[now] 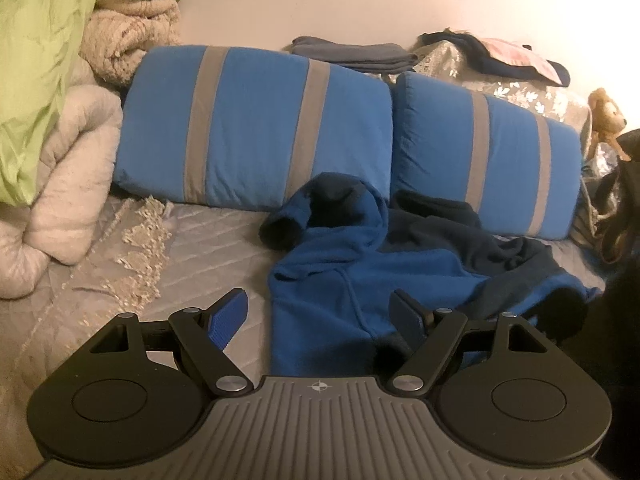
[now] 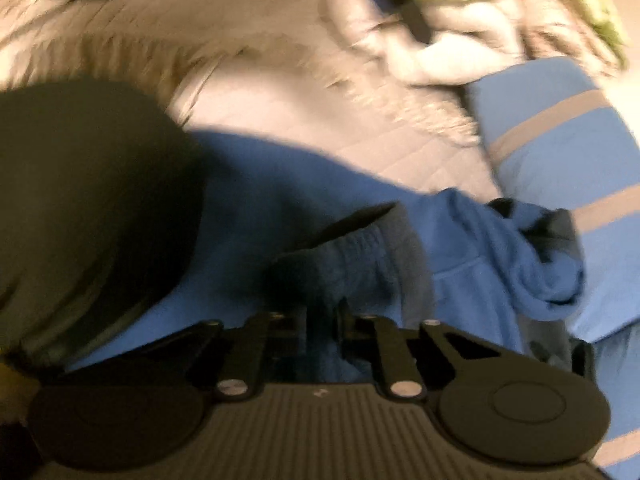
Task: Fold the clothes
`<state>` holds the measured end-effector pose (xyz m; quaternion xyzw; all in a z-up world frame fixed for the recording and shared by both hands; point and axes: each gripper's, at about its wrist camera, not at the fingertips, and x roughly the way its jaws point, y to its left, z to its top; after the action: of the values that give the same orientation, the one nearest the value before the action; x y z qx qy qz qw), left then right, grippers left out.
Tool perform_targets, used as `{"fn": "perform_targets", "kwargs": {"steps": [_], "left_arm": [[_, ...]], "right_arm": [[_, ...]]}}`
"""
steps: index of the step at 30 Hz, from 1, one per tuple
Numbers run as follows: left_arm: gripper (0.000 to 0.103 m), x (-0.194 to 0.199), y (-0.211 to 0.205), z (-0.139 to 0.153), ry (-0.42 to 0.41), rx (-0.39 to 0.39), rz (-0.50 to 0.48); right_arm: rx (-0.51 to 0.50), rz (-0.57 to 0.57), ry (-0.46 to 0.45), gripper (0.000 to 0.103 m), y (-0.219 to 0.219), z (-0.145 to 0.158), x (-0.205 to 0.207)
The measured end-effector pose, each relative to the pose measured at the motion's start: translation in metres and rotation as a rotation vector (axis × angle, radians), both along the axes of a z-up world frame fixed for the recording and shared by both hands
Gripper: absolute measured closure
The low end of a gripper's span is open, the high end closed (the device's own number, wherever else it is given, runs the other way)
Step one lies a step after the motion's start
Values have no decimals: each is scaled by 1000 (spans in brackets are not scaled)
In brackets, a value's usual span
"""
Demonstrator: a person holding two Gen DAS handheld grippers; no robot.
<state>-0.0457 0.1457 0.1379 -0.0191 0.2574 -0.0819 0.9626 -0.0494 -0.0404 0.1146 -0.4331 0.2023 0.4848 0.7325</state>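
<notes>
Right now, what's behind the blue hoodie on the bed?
Behind the blue hoodie two blue pillows with grey stripes stand against the wall. A dark garment partly covers the right one's base; whatever lies behind the pillows' lower edges is hidden.

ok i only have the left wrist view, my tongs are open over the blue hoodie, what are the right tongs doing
Observer: The right tongs are closed, fingers nearly together.
Operator: on anything
Observer: It looks like the dark ribbed cuff of the blue hoodie, bunched at the tips, though that picture is blurred.
Operator: can that view see my left tongs
Observer: No. A dark olive mass fills its left side.
</notes>
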Motion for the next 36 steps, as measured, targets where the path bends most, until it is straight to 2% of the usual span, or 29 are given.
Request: {"fn": "perform_targets", "kwargs": {"steps": [3,5,8,9,12,14,16,19,25,27,29,31,32,33,34,36], "left_arm": [[25,5,6,-2,31,-66,-4],[25,12,16,-5,72,-177,-10],[25,28,35,-15,172,-464,-64],[25,34,41,-21,211,-585,-89],[25,55,48,-46,357,-892,-159],[25,68,44,-66,468,-1053,-190],[25,82,34,-85,553,-1162,-220],[25,97,19,-103,606,-1188,-217],[26,119,8,-127,652,-1172,-87],[27,121,9,-132,641,-1178,-28],[31,119,12,-134,612,-1183,-10],[51,117,14,-137,588,-1185,-8],[57,116,14,-136,586,-1179,-12],[71,115,15,-136,583,-1172,-17],[80,115,15,-135,576,-1162,-23],[86,116,14,-131,561,-1146,-31]], "right_arm": [[105,-82,-2,90,-10,21,7],[161,-139,-15,90,-15,32,12],[211,-205,-59,90,-19,43,17],[219,-224,-79,90,-19,45,18],[240,-281,-106,90,-17,46,19],[252,-310,-111,90,-14,45,22],[252,-320,-125,90,-10,44,20],[246,-318,-144,90,-4,41,15],[180,-225,-242,90,5,32,-15],[148,-180,-288,91,5,27,-29],[121,-143,-304,91,3,24,-39],[106,-130,-313,91,1,21,-44],[101,-125,-315,91,-1,19,-46],[105,-129,-303,91,-3,19,-46],[110,-131,-291,91,-5,19,-46],[117,-125,-280,91,-7,18,-48]]}}
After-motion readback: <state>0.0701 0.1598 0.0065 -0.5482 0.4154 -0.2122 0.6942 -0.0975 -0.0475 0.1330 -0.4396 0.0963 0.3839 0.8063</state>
